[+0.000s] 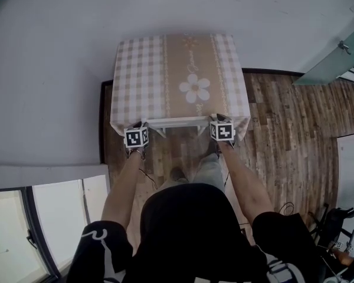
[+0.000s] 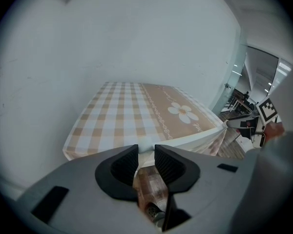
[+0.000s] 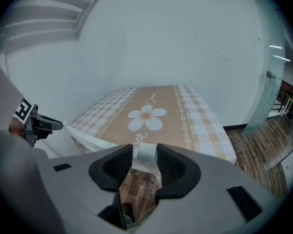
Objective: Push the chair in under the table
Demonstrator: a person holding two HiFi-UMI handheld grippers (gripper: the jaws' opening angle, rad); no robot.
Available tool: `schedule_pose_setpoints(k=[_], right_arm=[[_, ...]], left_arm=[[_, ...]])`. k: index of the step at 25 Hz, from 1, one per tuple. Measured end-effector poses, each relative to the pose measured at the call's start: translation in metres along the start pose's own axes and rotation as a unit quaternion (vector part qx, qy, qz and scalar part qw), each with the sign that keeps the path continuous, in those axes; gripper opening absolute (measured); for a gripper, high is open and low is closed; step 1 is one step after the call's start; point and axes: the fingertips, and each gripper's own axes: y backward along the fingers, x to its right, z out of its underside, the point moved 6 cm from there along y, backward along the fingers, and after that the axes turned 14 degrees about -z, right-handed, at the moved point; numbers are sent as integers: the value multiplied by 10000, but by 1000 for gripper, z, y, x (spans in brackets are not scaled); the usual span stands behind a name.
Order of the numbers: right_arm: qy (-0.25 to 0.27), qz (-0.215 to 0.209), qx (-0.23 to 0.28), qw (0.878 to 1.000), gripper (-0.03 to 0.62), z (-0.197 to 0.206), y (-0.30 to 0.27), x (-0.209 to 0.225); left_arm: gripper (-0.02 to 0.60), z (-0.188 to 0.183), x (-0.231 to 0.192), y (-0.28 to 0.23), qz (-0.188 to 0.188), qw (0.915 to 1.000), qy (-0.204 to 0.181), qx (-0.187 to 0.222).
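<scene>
White is the colour of the chair (image 1: 177,122), and in the head view its back is standing at the near edge of the table (image 1: 224,58), just touching the hanging border of the checked tablecloth (image 1: 141,69). The left gripper (image 1: 141,125) is holding the left end of the chair's back at the table's near-left corner. The right gripper (image 1: 219,120) is holding the right end at the near-right corner.

The head view is not showing the jaws clearly. The left gripper view is showing its jaws drawn narrow, with a white edge of the chair between the tips. The right gripper view is showing a white piece of the top rail (image 3: 97,141) clamped between its jaws, and this rail is running along the table's edge. Only the head view is showing the wooden floor (image 1: 283,122) to the right of the table.
</scene>
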Motion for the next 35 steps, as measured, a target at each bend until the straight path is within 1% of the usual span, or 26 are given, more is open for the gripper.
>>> schedule_pose_setpoints(k=[2,7,10,14,18,23,28,31,35], right_arm=[[10,-18,61,10000,172,-4,2,0],[86,-49,295,9995,170,-15,9,-2],[141,-57,400,9991,169,-23,13,-8],[249,-65,637,9976,167,-39,19,-17],[356,-106,938,9949,164,-64,31,-24],[515,-197,1415,9884,164,-102,48,-37],[705,-253,1842,9800,153,-136,69,-51],[826,-318,2095,9738,144,-154,82,-62],[1096,-377,2324,9657,132,-176,94,-80]], left_arm=[[100,-3,0,5,-54,9999,3,108],[98,-19,3,18,-47,9989,-20,468],[97,-33,6,29,-2,9971,14,761],[95,-57,12,47,120,9926,-23,1206],[92,-90,21,69,244,9857,-60,1667],[89,-123,27,95,387,9753,-120,2169],[86,-146,32,119,369,9647,-214,2598],[84,-157,35,133,443,9584,-242,2808],[80,-171,36,148,570,9506,-170,3047]])
